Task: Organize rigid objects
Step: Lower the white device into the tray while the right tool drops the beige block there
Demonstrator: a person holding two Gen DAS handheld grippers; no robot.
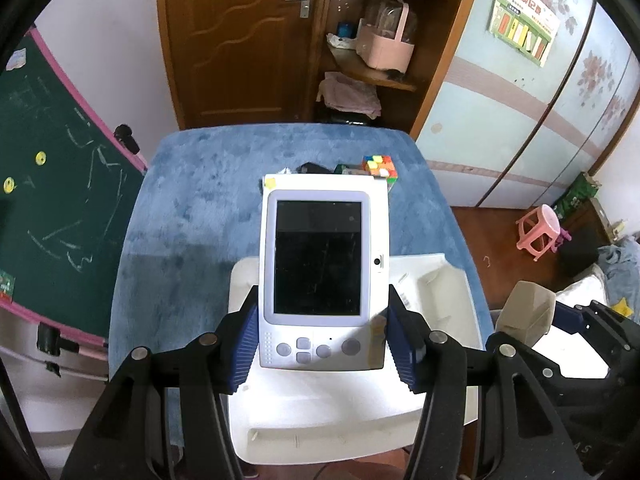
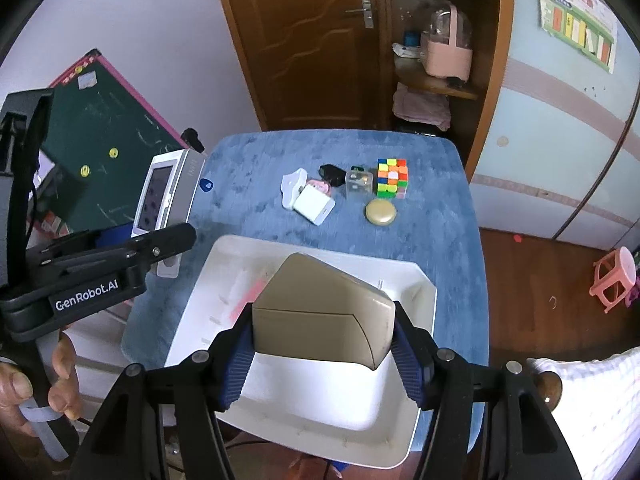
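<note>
A blue-covered worktop [image 2: 452,264] fills the middle of both views. At its near end lies a white tray [image 2: 280,400], its inside bare where it shows.

The left hand-held gripper [image 1: 322,340] is clamped on a white tablet toy [image 1: 320,256] with a dark screen, its blue pads [image 1: 246,344] pressing the two long sides near the button end. The toy is held off the worktop above the tray, screen toward the camera. In the right wrist view the same toy [image 2: 166,196] shows at the left edge of the worktop, tilted, with the left hand-held gripper's black frame under it and a person's fingers [image 2: 60,380] around the handle.

The right hand-held gripper [image 2: 322,354] is clamped on a beige box [image 2: 320,312] with a slanted top, its pads [image 2: 408,368] against the two ends. The box hangs above the tray. In the left wrist view the box [image 1: 528,308] shows at the right, beyond the worktop's edge.

At the far end of the worktop lies a loose row of small things: a puzzle cube [image 2: 392,178], a round gold tin [image 2: 381,212] just in front of it, a small clear box [image 2: 359,184], a black item [image 2: 332,174], a white charger block [image 2: 314,204] and a white piece [image 2: 292,184] touching it. A small blue pick [image 2: 206,185] lies apart, near the left edge.
</note>
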